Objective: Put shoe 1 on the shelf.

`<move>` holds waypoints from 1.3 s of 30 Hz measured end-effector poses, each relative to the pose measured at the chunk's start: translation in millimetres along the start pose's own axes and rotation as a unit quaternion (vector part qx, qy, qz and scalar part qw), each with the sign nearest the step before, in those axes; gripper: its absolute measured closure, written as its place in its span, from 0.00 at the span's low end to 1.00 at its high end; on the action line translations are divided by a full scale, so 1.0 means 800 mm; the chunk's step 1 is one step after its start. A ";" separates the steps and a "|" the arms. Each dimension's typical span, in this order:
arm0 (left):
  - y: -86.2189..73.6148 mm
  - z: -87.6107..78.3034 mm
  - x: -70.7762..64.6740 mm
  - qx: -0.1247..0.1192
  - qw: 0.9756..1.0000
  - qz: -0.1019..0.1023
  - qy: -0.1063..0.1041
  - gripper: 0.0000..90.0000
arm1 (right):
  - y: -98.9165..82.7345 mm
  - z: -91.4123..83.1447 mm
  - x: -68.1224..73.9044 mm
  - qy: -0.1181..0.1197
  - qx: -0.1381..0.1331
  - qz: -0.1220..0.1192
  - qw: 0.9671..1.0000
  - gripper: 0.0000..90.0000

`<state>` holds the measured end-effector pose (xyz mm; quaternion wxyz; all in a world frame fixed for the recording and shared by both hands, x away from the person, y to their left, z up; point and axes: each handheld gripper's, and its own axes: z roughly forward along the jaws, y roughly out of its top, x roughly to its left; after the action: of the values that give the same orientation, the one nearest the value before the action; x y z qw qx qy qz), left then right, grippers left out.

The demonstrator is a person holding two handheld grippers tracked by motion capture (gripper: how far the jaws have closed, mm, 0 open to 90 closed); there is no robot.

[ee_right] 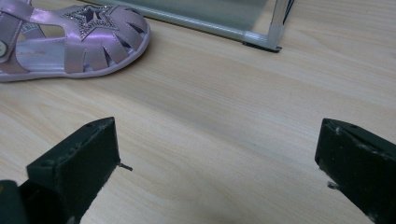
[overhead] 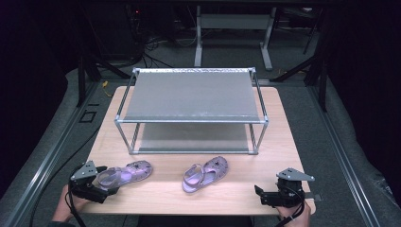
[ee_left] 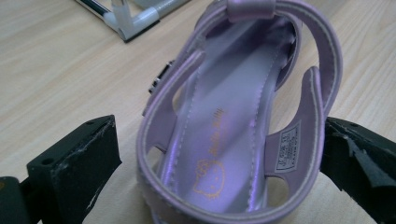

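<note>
Overhead, from the high view, a wooden table [overhead: 156, 189] carries a two-tier metal shoe rack [overhead: 191, 111] with both grey shelves bare. In front of the rack lie two lilac child's sandals: the left sandal [overhead: 125, 174] and, to its right, the right sandal [overhead: 204, 173], apart from each other. The left gripper [overhead: 105, 190] sits at the left sandal's heel; the right gripper [overhead: 259, 193] rests near the table's front edge, well right of the right sandal, with bare wood between.

Next, the left gripper view: the left sandal [ee_left: 233, 121] lies heel-first between spread jaws, one jaw touching the heel strap, the other just clear. Gold cursive lettering and a cat-face print mark the insole; a small label's print is unreadable.

Finally, the right gripper view: jaws spread wide over bare wood, the right sandal [ee_right: 70, 39] with its glitter star beyond, near a rack foot [ee_right: 261, 39].
</note>
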<state>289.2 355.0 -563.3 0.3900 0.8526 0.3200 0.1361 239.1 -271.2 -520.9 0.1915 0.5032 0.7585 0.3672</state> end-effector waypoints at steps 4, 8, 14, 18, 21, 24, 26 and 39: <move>-0.004 0.005 -0.002 0.000 1.000 -0.007 0.001 0.12 | -0.002 0.000 0.000 -0.003 -0.002 0.000 1.000 0.00; -0.006 0.008 -0.003 -0.003 1.000 -0.004 0.008 0.27 | -0.005 0.000 0.001 0.001 0.003 0.002 1.000 0.00; -0.007 0.006 -0.002 -0.007 1.000 -0.004 0.006 0.36 | -0.007 0.000 0.000 -0.003 -0.001 0.003 1.000 0.00; -0.006 0.006 -0.003 -0.002 1.000 0.003 0.005 0.37 | -0.007 -0.001 0.001 -0.005 -0.002 0.006 1.000 0.00; -0.005 0.005 -0.005 -0.002 1.000 0.006 0.009 0.38 | -0.007 -0.002 0.000 -0.004 -0.006 0.006 1.000 0.00; -0.004 0.004 -0.009 -0.004 1.000 0.010 0.017 0.39 | -0.007 -0.004 -0.001 -0.007 -0.008 0.008 1.000 0.00; -0.005 0.004 -0.009 -0.010 1.000 0.008 0.018 0.39 | -0.007 -0.007 -0.002 -0.009 -0.004 0.008 1.000 0.00; -0.004 -0.007 -0.016 -0.036 0.999 -0.006 0.018 0.40 | -0.011 -0.008 -0.005 -0.010 -0.014 0.019 1.000 0.00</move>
<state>275.7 351.5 -561.7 0.4152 0.8336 0.3269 0.1607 231.1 -279.6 -523.6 0.1991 0.5186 0.7418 0.3757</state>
